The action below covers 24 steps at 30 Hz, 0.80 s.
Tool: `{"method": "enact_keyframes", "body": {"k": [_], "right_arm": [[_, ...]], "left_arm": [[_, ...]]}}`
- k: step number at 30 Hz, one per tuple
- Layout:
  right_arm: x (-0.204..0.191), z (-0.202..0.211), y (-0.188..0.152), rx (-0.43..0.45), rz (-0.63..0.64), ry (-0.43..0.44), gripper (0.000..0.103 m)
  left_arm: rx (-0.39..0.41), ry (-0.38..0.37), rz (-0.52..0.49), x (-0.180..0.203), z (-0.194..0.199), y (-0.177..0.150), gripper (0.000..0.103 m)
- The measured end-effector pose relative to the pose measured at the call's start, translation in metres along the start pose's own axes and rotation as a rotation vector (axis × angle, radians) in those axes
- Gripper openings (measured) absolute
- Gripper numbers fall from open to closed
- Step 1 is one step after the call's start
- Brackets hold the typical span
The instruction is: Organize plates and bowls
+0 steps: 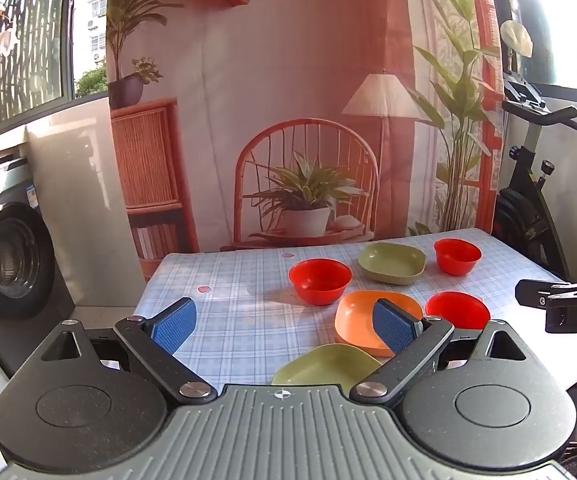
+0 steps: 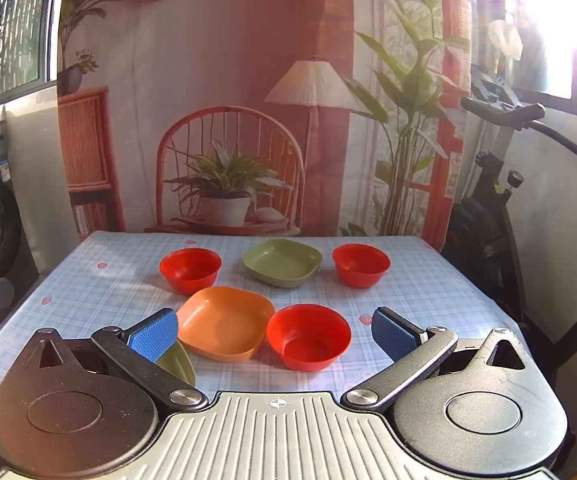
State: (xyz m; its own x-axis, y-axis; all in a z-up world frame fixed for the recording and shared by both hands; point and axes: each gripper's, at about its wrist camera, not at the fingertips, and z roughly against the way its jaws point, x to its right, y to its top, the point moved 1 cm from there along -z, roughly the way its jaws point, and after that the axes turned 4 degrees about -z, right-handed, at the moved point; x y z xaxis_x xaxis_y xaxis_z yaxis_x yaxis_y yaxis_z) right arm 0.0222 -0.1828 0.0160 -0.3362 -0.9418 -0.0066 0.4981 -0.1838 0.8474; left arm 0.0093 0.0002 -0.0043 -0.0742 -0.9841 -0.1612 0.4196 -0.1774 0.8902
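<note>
- Bowls in red and square plates sit upright mid-tabletop.
- My left claw hangs released, holding nothing.
- My right claw hangs released too.
- Only the left view shows the near green plate whole.

We see only a sliver of the near green plate in the right wrist view, behind the right gripper's left finger. In the left wrist view, its near edge is hidden by the gripper body, a blue pad covers part of the orange plate, and the nearest red bowl is partly hidden.
</note>
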Motion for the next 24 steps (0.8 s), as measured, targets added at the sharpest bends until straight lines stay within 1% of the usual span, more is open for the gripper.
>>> {"method": "enact_keyframes", "body": {"k": [1,12,13,24], "right_arm": [[-0.0001,0.0,-0.0001,-0.001,0.0,0.0,0.103],[-0.0002,-0.0001,-0.0004,-0.003,-0.001,0.0,0.103],[-0.0002,-0.0001,-0.0004,-0.003,-0.001,0.0,0.103],[-0.0008,0.0006,-0.0007,-0.001,0.0,0.0,0.103]], "left_arm": [[0.014,0.004,-0.009,0.0004,0.0005,-0.0001,0.096],[0.006,0.002,-0.003,0.0003,0.0051,0.0036,0.096],[0.01,0.0,0.0,-0.0017,0.0016,0.0,0.096],[0.011,-0.001,0.003,-0.0021,0.0023,-0.0002,0.096]]}}
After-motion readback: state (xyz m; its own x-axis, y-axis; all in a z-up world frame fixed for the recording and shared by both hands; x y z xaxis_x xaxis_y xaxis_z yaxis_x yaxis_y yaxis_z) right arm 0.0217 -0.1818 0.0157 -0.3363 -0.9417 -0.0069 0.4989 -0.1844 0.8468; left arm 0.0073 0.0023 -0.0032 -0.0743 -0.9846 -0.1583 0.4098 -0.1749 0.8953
